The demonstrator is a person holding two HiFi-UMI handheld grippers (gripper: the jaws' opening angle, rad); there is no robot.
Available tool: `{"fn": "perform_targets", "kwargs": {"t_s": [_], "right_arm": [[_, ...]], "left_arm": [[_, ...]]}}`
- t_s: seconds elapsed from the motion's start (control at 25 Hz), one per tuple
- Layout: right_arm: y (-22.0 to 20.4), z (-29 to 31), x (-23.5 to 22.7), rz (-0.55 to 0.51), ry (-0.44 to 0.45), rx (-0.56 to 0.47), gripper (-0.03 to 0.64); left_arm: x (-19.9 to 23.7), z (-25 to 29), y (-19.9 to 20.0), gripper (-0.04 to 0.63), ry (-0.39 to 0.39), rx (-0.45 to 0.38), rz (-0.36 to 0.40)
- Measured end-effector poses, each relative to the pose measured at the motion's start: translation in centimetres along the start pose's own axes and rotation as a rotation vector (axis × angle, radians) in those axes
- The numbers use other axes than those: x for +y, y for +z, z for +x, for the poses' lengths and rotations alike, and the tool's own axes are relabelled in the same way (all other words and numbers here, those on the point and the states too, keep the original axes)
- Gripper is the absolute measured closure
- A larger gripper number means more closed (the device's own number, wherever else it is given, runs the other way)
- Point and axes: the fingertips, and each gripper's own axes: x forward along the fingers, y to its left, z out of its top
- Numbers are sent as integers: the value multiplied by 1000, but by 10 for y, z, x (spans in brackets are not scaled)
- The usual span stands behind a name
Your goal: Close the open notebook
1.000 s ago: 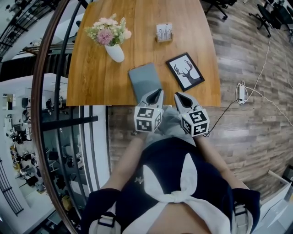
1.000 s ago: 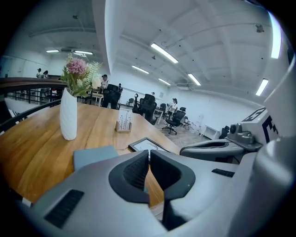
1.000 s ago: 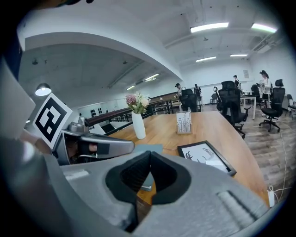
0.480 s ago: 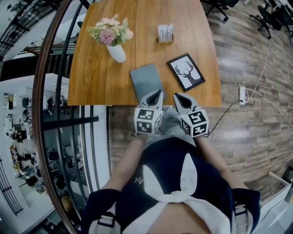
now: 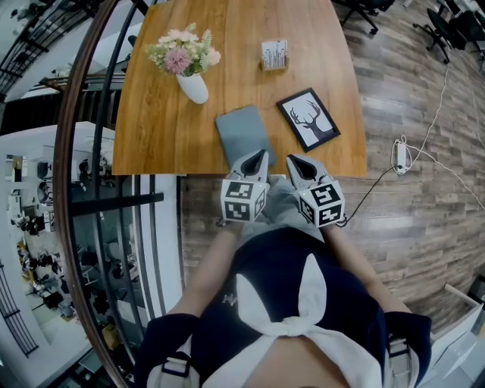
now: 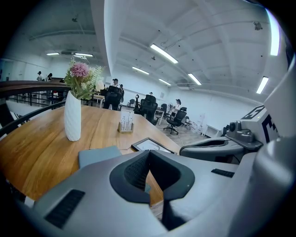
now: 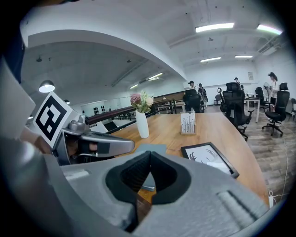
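1. Nothing on the table shifts from a second ago, and both grippers hang in the same spot at its near edge.
2. Underneath, the wooden table [image 5: 159, 129] stands on a plank floor [image 5: 409, 220], beside a curved railing [image 5: 61, 151]; office chairs [image 5: 443, 23] stand well beyond.
3. Lying flat and closed, the grey notebook [image 5: 242, 132] sits near the table's front edge, just past the left gripper [image 5: 261, 153].
4. Its jaws are pressed together on nothing; the right gripper [image 5: 292, 158], close beside it, is the same.
5. Around the notebook: 1 framed deer picture [image 5: 307, 119] to its right, 1 white vase [image 5: 191, 87] of flowers to its left and further back, 1 card holder [image 5: 273, 54] far back.
6. On the floor at the right lies 1 cable [image 5: 424, 136].
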Motion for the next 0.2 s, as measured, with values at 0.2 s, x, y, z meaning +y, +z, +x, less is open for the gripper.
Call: {"fn": "perform_targets", "kwargs": {"t_s": [0.2], "right_arm": [[-1, 1, 1, -4, 4, 5, 621]], "left_arm": [[1, -1, 0, 577, 1, 0, -7]]}}
